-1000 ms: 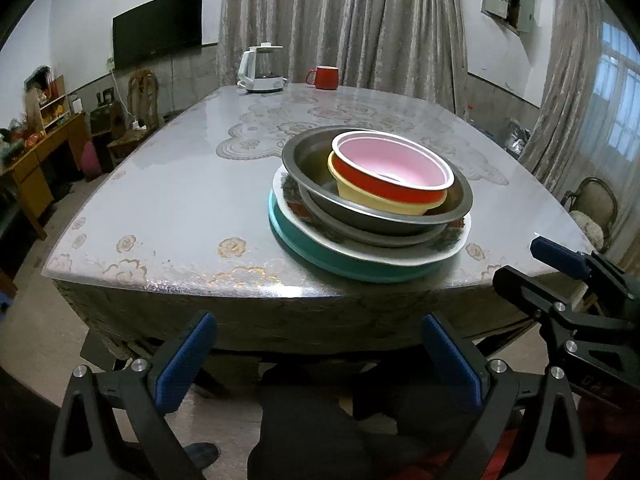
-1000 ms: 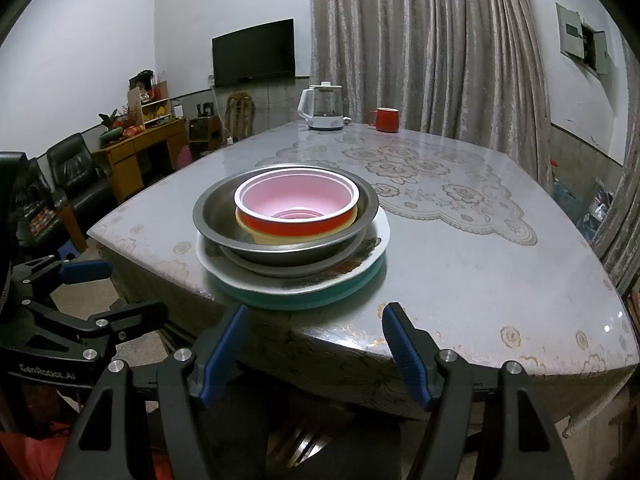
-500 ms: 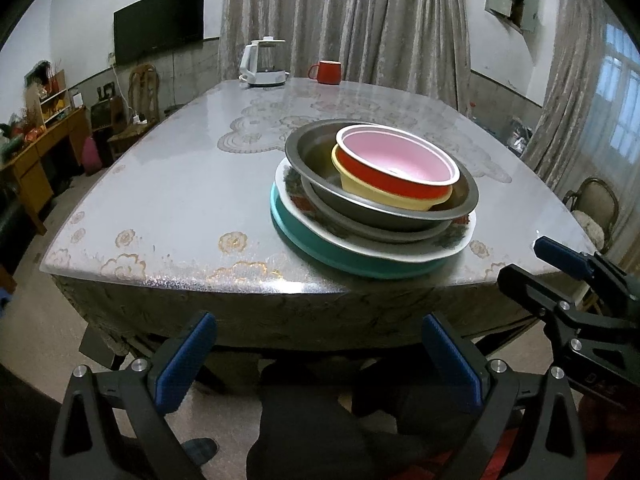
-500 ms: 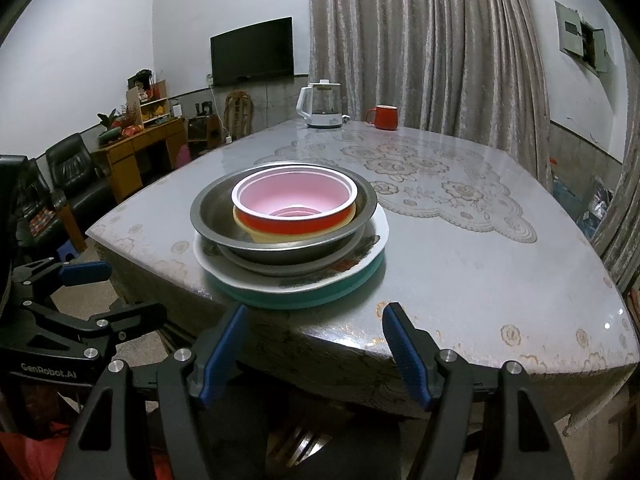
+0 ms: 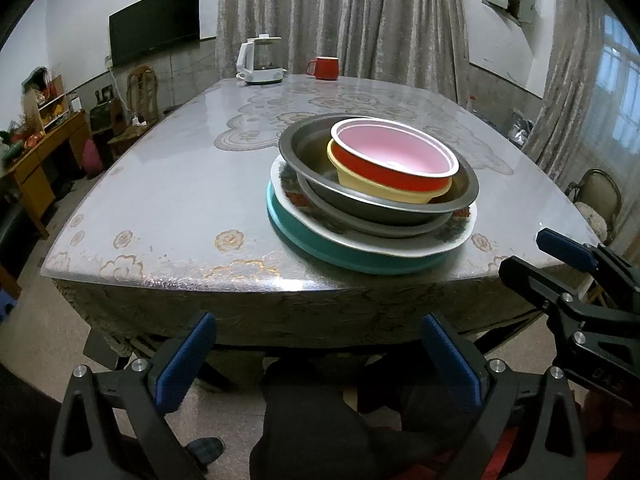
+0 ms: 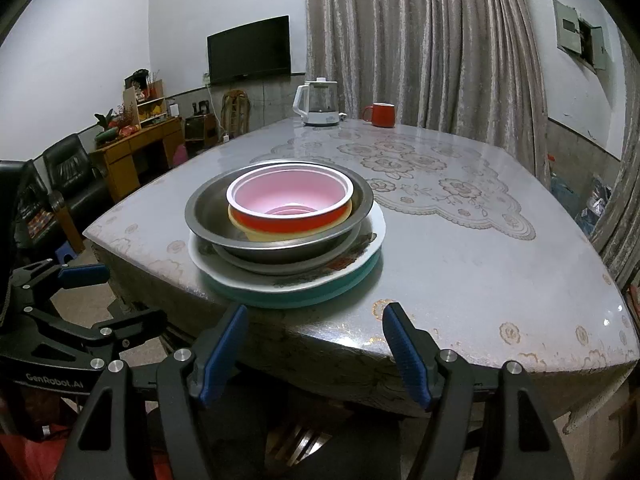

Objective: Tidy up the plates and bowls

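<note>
Both tongs, inventory entry. Left tongs (image 5: 316, 360): blue pads spread wide, nothing between them, held below and short of the table (image 5: 168, 200) edge. Right tongs (image 6: 316, 344): pads likewise spread, empty, also low in front of the table edge; in my left view they show at the far right (image 5: 568, 248).

Item: one stack of dishes, ahead of and above both pairs of tongs, near the table's front edge.
- Teal plate (image 5: 344, 254) at the bottom, flat on the table.
- White patterned plate (image 5: 452, 236) on it.
- Shallow metal dish (image 5: 372, 224), then the wide metal bowl (image 5: 304, 148), sitting tilted.
- Yellow bowl (image 5: 384, 190) nested in the metal bowl, and the red bowl with pink inside (image 5: 396, 150) nested on top, pushed toward the right side of the metal bowl as my left tongs see it.

Bearing: from my right tongs the stack lies almost straight ahead, a touch left of centre (image 6: 288, 208); from my left tongs it sits ahead and to the right. I judge the right tongs the nearer and better lined up. The stack is round, so no long axis; what matters is the rim of the red bowl, highest and reachable from the front.

Also present, far end, well apart from the stack: white kettle (image 5: 260, 60), red mug (image 5: 324, 68).
</note>
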Motion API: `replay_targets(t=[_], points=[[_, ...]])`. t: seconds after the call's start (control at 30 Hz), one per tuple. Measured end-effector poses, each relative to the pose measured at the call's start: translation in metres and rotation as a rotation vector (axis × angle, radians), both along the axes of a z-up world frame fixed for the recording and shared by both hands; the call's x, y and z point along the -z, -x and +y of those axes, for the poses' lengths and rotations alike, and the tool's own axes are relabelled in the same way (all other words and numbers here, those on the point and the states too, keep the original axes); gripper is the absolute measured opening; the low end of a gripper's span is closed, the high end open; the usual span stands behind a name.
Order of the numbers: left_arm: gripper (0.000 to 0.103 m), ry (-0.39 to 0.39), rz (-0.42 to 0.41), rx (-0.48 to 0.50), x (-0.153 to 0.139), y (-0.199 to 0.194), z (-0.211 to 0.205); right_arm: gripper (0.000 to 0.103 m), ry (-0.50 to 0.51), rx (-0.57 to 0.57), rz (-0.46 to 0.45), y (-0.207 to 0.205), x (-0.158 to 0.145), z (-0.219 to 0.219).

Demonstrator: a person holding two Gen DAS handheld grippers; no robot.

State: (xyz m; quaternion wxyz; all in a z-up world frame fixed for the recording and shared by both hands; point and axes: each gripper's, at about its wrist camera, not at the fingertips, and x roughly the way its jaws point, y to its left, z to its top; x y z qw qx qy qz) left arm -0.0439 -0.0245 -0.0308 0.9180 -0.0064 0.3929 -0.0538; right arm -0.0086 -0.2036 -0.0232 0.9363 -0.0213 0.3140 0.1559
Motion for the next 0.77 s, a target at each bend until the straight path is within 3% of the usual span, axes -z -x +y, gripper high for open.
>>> replay_targets(t=[0.43, 0.53, 0.77], points=[[0.095, 0.002, -0.005, -0.001, 0.0005, 0.0000, 0.0008, 0.071, 0.000, 0.000, 0.002, -0.0005, 0.0009, 0.0002], [0.087, 0.011, -0.003, -0.011, 0.0014, -0.0013, 0.0029, 0.071, 0.001, -0.002, 0.004, -0.0008, 0.0013, 0.0006], [0.086, 0.028, 0.020, -0.019, 0.0051, -0.0071, 0.0042, 0.071, -0.006, -0.001, 0.013, -0.0058, 0.0046, -0.0009]])
